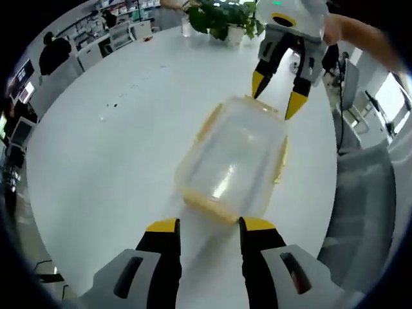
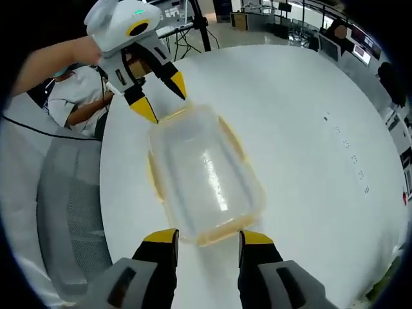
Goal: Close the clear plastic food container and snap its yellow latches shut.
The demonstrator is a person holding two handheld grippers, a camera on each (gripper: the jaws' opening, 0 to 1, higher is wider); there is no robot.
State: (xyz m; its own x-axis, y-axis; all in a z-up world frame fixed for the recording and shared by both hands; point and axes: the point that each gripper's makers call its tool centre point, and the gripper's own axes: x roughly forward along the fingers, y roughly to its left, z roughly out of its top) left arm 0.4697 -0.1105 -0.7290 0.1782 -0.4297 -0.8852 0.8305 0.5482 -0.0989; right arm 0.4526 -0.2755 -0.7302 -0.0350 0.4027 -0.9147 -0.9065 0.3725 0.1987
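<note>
A clear plastic food container with its lid on and yellow latches along the rim lies on the white round table. My left gripper is open, its yellow tips just short of the container's near end. The right gripper comes in from the far side, open, its tips at the container's far end. In the right gripper view the same container lies ahead of my open right gripper, whose tips flank its near yellow latch. The left gripper stands open at the far end.
A potted green plant stands at the table's far edge. A grey mesh chair sits beside the table, with another chair at the table's edge. A person's arm holds the left gripper. Desks and seated people fill the background.
</note>
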